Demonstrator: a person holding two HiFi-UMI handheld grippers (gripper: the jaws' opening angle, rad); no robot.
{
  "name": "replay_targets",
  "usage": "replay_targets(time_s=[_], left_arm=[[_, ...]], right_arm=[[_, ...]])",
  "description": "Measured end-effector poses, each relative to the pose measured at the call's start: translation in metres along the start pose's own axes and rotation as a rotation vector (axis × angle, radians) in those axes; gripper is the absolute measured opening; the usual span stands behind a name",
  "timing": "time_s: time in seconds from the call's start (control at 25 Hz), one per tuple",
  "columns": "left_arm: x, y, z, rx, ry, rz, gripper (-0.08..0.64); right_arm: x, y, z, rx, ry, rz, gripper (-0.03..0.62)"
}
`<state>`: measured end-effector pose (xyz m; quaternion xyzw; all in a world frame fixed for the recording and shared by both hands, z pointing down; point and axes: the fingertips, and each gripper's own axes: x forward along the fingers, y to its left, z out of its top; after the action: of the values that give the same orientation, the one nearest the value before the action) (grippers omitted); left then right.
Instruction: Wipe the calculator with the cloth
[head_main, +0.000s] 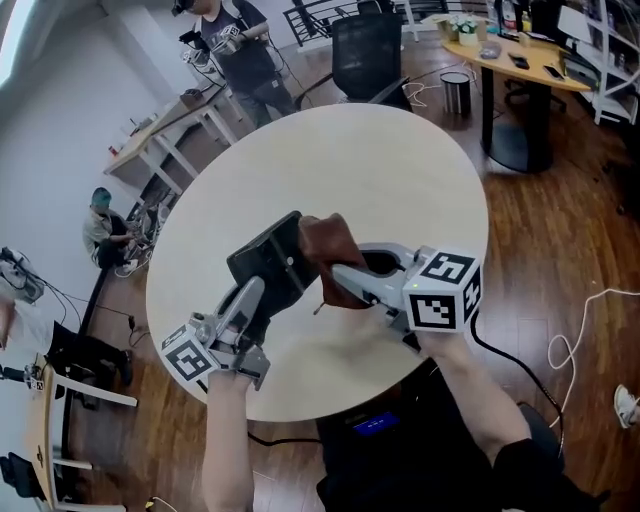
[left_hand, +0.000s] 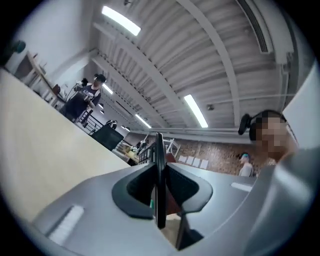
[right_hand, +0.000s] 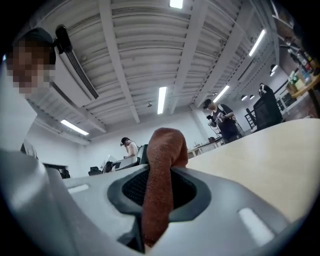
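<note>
**Calculator held aloft, cloth at its edge**

Head view. The left gripper holds the calculator clear above the round table. The right gripper brings the cloth against the calculator's upper right edge. We judge the main risk to be a hard wipe stroke levering the calculator out of its grip and dropping it on the table. The calculator is a dark, flat, tilted slab, and the tabletop is pale, smooth and matte.

Left gripper view. The jaws stand nearly together, pinched on the calculator, which shows edge-on. The hold sits on one margin only, so sideways pressure could pivot or slide the casing. It reads as a thin, hard, glossy black plate between dark pads.

Right gripper view. The jaws are clamped on the cloth. Drag on the casing could tug the fabric loose, or the tight bunch could offer too little wiping face. The cloth is rust-brown, nappy and soft, folded into a thick roll bulging past the tips.
</note>
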<state>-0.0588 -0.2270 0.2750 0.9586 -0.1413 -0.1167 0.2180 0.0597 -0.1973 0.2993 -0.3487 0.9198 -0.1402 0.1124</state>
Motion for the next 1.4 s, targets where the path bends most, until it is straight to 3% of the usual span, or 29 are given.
replay_targets(time_s=[0.24, 0.4, 0.76, 0.84, 0.92, 1.0, 1.08, 1.2, 1.4], left_arm=[[-0.007, -0.02, -0.013, -0.106, -0.095, -0.154, 0.069], [-0.015, -0.028, -0.008, -0.261, -0.207, -0.246, 0.069], [-0.029, -0.009, -0.007, -0.335, -0.284, -0.214, 0.069], [-0.029, -0.008, -0.005, -0.34, -0.298, -0.216, 0.069], [-0.028, -0.008, -0.004, -0.343, -0.309, -0.216, 0.069], [-0.024, -0.01, -0.005, -0.344, -0.313, -0.219, 0.069], [-0.022, -0.015, -0.006, -0.349, -0.322, -0.229, 0.069], [-0.025, -0.023, -0.005, -0.359, -0.346, -0.251, 0.069], [-0.031, -0.017, -0.005, -0.367, -0.365, -0.235, 0.071]], right_arm=[[0.035, 0.057, 0.012, -0.25, 0.064, 0.085, 0.083], [0.039, 0.04, 0.01, -0.25, 0.054, 0.021, 0.083], [0.015, -0.041, 0.004, -0.115, 0.028, -0.207, 0.083], [0.014, -0.025, 0.012, -0.109, -0.003, -0.173, 0.083], [0.022, 0.008, 0.021, -0.126, -0.019, -0.088, 0.083], [0.034, 0.042, 0.025, -0.172, -0.004, -0.004, 0.083], [0.044, 0.06, 0.02, -0.245, 0.037, 0.027, 0.083], [0.047, 0.048, 0.011, -0.307, 0.084, -0.029, 0.084], [0.028, -0.02, 0.003, -0.223, 0.096, -0.187, 0.084]])
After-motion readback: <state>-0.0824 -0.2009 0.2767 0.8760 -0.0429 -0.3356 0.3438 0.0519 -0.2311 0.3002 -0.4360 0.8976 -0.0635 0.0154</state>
